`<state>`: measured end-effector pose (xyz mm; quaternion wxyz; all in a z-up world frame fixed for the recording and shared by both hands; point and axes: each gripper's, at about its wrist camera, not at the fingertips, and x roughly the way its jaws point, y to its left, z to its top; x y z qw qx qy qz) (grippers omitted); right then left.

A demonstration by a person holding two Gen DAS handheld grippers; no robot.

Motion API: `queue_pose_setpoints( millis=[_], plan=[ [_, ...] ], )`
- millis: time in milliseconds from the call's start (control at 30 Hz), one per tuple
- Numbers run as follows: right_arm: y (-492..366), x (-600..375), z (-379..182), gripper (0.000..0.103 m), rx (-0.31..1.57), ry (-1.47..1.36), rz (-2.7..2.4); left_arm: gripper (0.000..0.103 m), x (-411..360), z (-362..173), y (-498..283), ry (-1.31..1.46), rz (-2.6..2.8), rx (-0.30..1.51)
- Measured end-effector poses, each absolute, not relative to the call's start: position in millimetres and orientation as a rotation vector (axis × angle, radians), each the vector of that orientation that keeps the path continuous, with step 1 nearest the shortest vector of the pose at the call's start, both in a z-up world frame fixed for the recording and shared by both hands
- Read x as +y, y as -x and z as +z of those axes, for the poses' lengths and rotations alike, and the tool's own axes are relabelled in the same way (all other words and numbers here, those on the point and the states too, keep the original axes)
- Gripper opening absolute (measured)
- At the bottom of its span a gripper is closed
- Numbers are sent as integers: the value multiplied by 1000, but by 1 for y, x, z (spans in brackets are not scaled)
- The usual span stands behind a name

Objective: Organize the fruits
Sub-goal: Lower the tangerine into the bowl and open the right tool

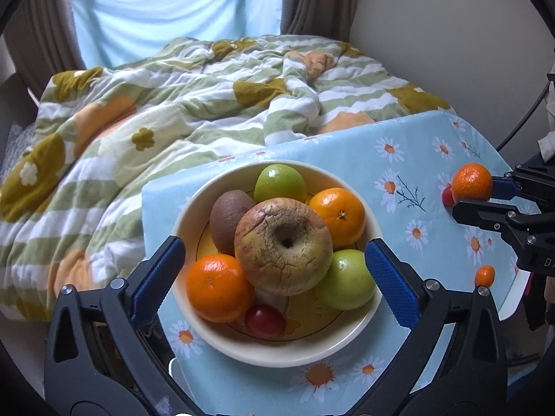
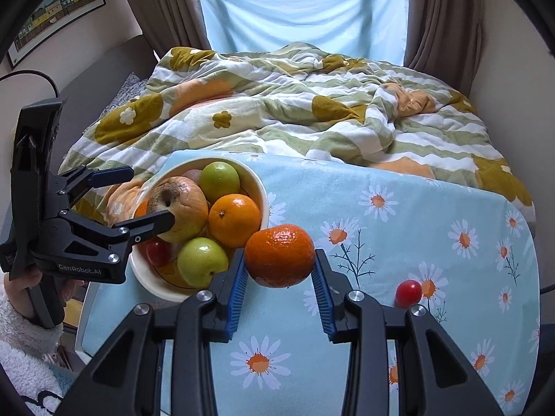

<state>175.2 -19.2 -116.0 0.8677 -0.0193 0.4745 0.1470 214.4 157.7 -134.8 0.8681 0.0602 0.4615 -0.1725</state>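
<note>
A cream bowl point(image 1: 350, 336) point(image 2: 258, 187) on the daisy tablecloth holds a wrinkled apple point(image 1: 282, 246) point(image 2: 182, 208), two green apples, two oranges, a kiwi point(image 1: 227, 218) and a cherry tomato point(image 1: 265, 320). My left gripper point(image 1: 274, 284) point(image 2: 138, 197) is open, its jaws on either side of the bowl. My right gripper point(image 2: 280, 293) point(image 1: 485, 196) is shut on a mandarin point(image 2: 280, 256) point(image 1: 471, 182), held just right of the bowl above the cloth.
A cherry tomato point(image 2: 408, 293) point(image 1: 448, 196) and a small kumquat point(image 1: 485, 275) lie on the tablecloth point(image 2: 399, 215) to the right. A rumpled striped quilt point(image 2: 295, 104) covers the bed behind the table. Curtains and a window are at the back.
</note>
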Motion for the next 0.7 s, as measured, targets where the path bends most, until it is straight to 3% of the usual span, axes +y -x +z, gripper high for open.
queue_pose_setpoints(
  millis=[700],
  plan=[
    [-178, 57, -131, 34, 1022, 144, 603, 103, 222, -148, -137, -25, -151, 1041]
  ],
)
